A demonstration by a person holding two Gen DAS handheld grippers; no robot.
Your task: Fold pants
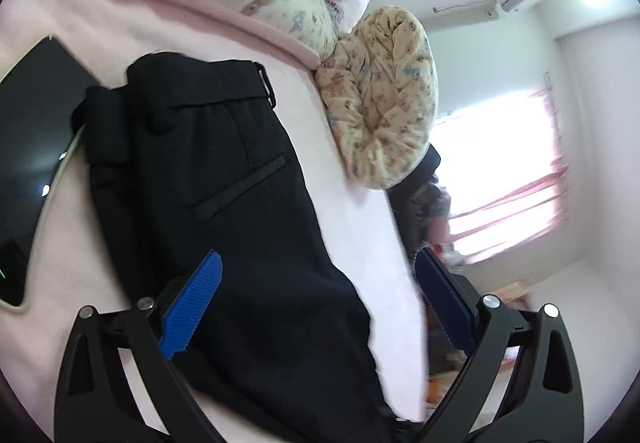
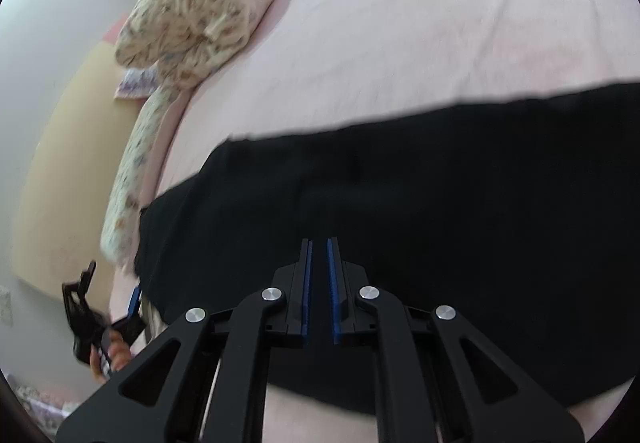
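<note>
Pants (image 1: 224,203) flat on bed (image 1: 352,179). Left tongs (image 1: 316,275) wide open above, gripping nothing. Right tongs (image 2: 318,271) nearly closed; grip on cloth unclear.

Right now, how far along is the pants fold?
Done: the black dress pants lie flat on the pink bedsheet, apparently with one leg over the other, waistband toward the floral pillows. In hand: nothing clearly; the left gripper is open over the leg, the right gripper nearly shut above the fabric. Left: the crosswise folds.
</note>
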